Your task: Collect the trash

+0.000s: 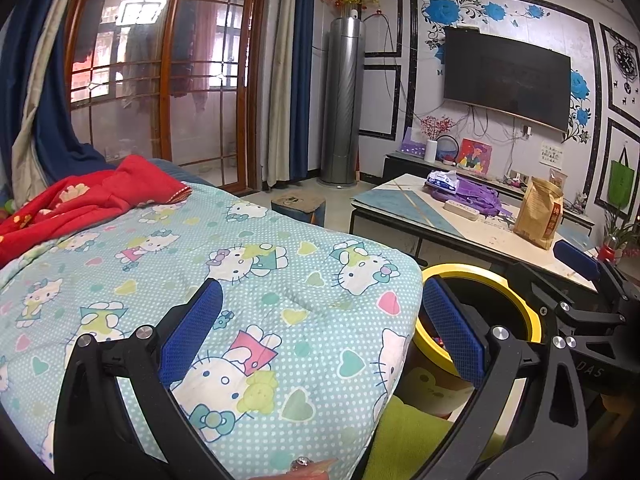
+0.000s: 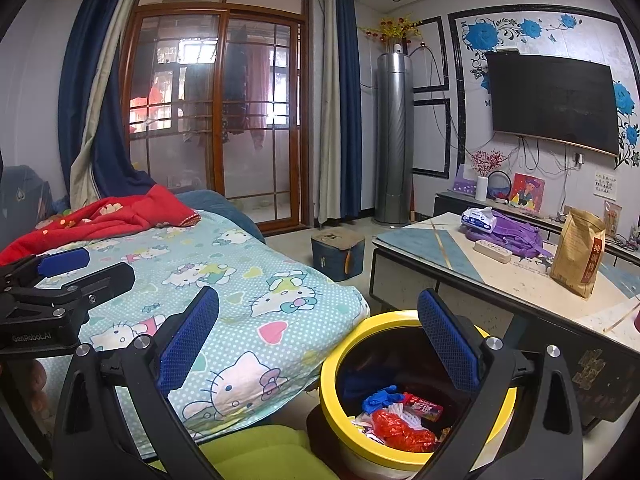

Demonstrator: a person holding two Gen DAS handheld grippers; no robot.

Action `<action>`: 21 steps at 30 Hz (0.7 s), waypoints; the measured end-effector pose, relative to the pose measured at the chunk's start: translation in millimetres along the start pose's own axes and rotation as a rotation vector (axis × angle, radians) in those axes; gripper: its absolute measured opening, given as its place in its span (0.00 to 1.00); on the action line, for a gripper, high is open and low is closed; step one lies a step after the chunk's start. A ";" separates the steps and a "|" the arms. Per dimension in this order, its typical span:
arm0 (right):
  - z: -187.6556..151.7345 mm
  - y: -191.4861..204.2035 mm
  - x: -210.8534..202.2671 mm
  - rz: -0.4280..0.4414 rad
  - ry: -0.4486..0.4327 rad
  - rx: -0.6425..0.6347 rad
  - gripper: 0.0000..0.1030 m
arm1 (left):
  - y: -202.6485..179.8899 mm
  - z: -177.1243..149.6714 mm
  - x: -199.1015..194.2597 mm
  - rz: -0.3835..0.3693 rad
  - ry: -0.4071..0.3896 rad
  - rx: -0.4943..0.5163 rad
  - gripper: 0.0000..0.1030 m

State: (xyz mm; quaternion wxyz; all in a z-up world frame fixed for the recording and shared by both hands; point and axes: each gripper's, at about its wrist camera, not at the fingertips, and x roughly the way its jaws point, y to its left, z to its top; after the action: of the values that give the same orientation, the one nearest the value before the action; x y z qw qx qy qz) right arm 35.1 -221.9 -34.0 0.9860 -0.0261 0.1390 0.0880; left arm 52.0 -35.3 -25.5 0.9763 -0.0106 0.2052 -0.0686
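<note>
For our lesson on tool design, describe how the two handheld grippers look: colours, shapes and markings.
Both the left gripper and the right gripper have black angular frames with silver round bolts. Their fingers are flat paddles faced with blue textured pads. White lettering on the left gripper's body reads "GenRobot.AI".

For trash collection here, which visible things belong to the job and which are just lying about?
Job:
yellow-rimmed bin
wrappers in it
left gripper, open
right gripper, open

Lying about:
brown paper bag
purple backpack
tissue pack
power strip
red blanket

Each black-framed gripper (image 1: 316,328) (image 2: 316,340) has blue textured pads and silver screws.
</note>
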 end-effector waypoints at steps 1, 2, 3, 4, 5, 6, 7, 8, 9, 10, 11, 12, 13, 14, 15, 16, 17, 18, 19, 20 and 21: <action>0.1 0.1 0.0 0.000 0.000 0.000 0.94 | -0.4 0.0 -0.3 0.001 0.000 0.001 0.89; 0.3 0.0 0.1 0.001 -0.001 -0.001 0.94 | -0.4 0.0 -0.5 0.003 -0.001 0.001 0.89; -0.8 0.3 0.0 0.000 -0.001 -0.002 0.94 | -0.4 0.0 -0.8 0.003 -0.001 0.002 0.89; -0.7 0.3 0.2 0.001 -0.001 -0.002 0.94 | -0.2 -0.2 -0.9 0.002 -0.002 0.000 0.89; -0.9 0.4 0.1 0.001 0.000 -0.001 0.94 | -0.1 -0.2 -1.1 0.003 -0.002 0.000 0.89; -1.1 0.1 -0.1 0.001 0.000 -0.002 0.94 | -0.1 -0.3 -1.2 0.004 -0.002 0.000 0.89; -1.0 -0.1 -0.1 0.001 0.000 -0.001 0.94 | -0.2 -0.1 -1.0 0.001 -0.002 0.000 0.89; -1.1 0.1 0.0 0.001 0.001 -0.001 0.94 | -0.3 -0.1 -1.0 0.003 -0.002 0.000 0.89; -0.8 -0.2 0.3 0.000 0.002 0.000 0.94 | -0.1 0.0 -1.3 0.003 -0.003 -0.001 0.89; -0.8 -0.2 -0.1 0.000 0.001 0.000 0.94 | -0.2 0.1 -1.0 0.002 -0.002 0.000 0.89; -1.0 0.1 -0.1 0.001 0.000 -0.001 0.94 | -0.3 0.0 -1.0 0.003 -0.002 0.001 0.89; -0.8 0.2 0.0 0.000 0.000 -0.001 0.94 | -0.1 0.0 -1.3 0.004 -0.003 0.001 0.89; -0.9 0.0 0.0 0.001 0.000 -0.002 0.94 | 0.2 0.0 -1.1 0.002 -0.002 0.000 0.89; -1.0 0.0 -0.1 0.002 0.000 -0.002 0.94 | 0.6 -0.2 -1.1 0.003 -0.002 0.000 0.89; -1.0 0.1 -0.1 0.001 0.000 -0.002 0.94 | 0.3 -0.1 -1.3 0.005 -0.002 -0.001 0.89; -0.8 0.0 0.0 0.001 0.000 -0.002 0.94 | 0.5 0.0 -1.3 0.004 -0.002 -0.001 0.89; -0.8 -0.2 0.0 0.001 0.000 -0.002 0.94 | 0.7 0.1 -1.4 0.005 -0.002 0.000 0.89; -1.0 0.1 -0.1 0.001 0.000 -0.001 0.94 | 0.4 0.0 -1.3 0.005 -0.002 0.000 0.89; -0.9 0.1 0.0 0.001 0.000 -0.002 0.94 | 0.6 0.0 -1.3 0.004 -0.002 0.000 0.89; -0.8 0.0 0.1 0.001 0.001 -0.001 0.94 | 0.6 0.0 -1.3 0.004 -0.002 0.000 0.89; -1.0 0.2 -0.1 0.001 0.001 -0.002 0.94 | 0.8 -0.1 -1.4 0.005 -0.001 0.000 0.89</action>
State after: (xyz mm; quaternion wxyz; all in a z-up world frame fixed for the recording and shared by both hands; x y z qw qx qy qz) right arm 34.7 -221.9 -34.9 0.9859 -0.0270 0.1392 0.0887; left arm 50.8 -34.4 -25.1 0.9765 -0.0104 0.2046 -0.0662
